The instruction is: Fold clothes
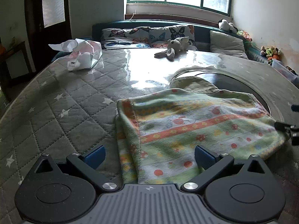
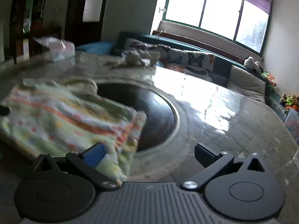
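Left tongs (image 1: 149,155) spread wide, released, with the near edge of the flowery green towel (image 1: 196,125) lying loose between the blue pads. Right tongs (image 2: 149,155) also spread and released, the towel's (image 2: 61,119) corner draped by the left pad. The towel sits folded on the quilted surface (image 1: 61,112), partly overlapping a dark round inset (image 2: 149,112); the right view is blurred
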Available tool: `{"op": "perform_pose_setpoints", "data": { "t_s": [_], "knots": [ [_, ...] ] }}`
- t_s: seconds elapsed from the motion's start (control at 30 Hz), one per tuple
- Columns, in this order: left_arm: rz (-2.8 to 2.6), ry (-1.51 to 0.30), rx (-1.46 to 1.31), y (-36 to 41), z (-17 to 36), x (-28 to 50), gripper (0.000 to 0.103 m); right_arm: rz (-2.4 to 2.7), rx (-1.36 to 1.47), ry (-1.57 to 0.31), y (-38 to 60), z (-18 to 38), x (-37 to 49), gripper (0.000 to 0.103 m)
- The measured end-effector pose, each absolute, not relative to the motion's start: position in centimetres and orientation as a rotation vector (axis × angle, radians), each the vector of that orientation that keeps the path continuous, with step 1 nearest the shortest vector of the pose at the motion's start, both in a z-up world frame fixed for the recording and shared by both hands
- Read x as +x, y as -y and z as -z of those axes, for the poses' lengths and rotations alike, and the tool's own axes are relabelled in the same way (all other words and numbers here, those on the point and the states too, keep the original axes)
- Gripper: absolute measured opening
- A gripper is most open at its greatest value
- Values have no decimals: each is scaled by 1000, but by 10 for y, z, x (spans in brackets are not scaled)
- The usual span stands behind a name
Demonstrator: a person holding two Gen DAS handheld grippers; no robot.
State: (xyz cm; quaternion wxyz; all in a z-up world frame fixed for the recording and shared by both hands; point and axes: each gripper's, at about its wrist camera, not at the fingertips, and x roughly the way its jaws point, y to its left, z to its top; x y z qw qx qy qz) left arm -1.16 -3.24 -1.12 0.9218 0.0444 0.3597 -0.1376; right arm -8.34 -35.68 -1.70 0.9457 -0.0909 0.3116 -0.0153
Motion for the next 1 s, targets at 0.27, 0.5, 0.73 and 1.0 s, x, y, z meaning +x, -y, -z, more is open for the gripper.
{"op": "perform_pose_setpoints", "data": {
  "t_s": [0.27,0.5,0.73,1.0],
  "knots": [
    [247,-746,86,25,13,-9,103,41,-166,-614,365,12,-92,103],
    [218,-755,92,18,15,-6,103,45,-157,-624,369,12,-93,103],
    [175,-765,77,9,12,4,103,44,-169,-645,369,14,-92,103],
    [144,-753,94,23,1,42,103,42,-176,-634,365,10,-87,103]
  ]
}}
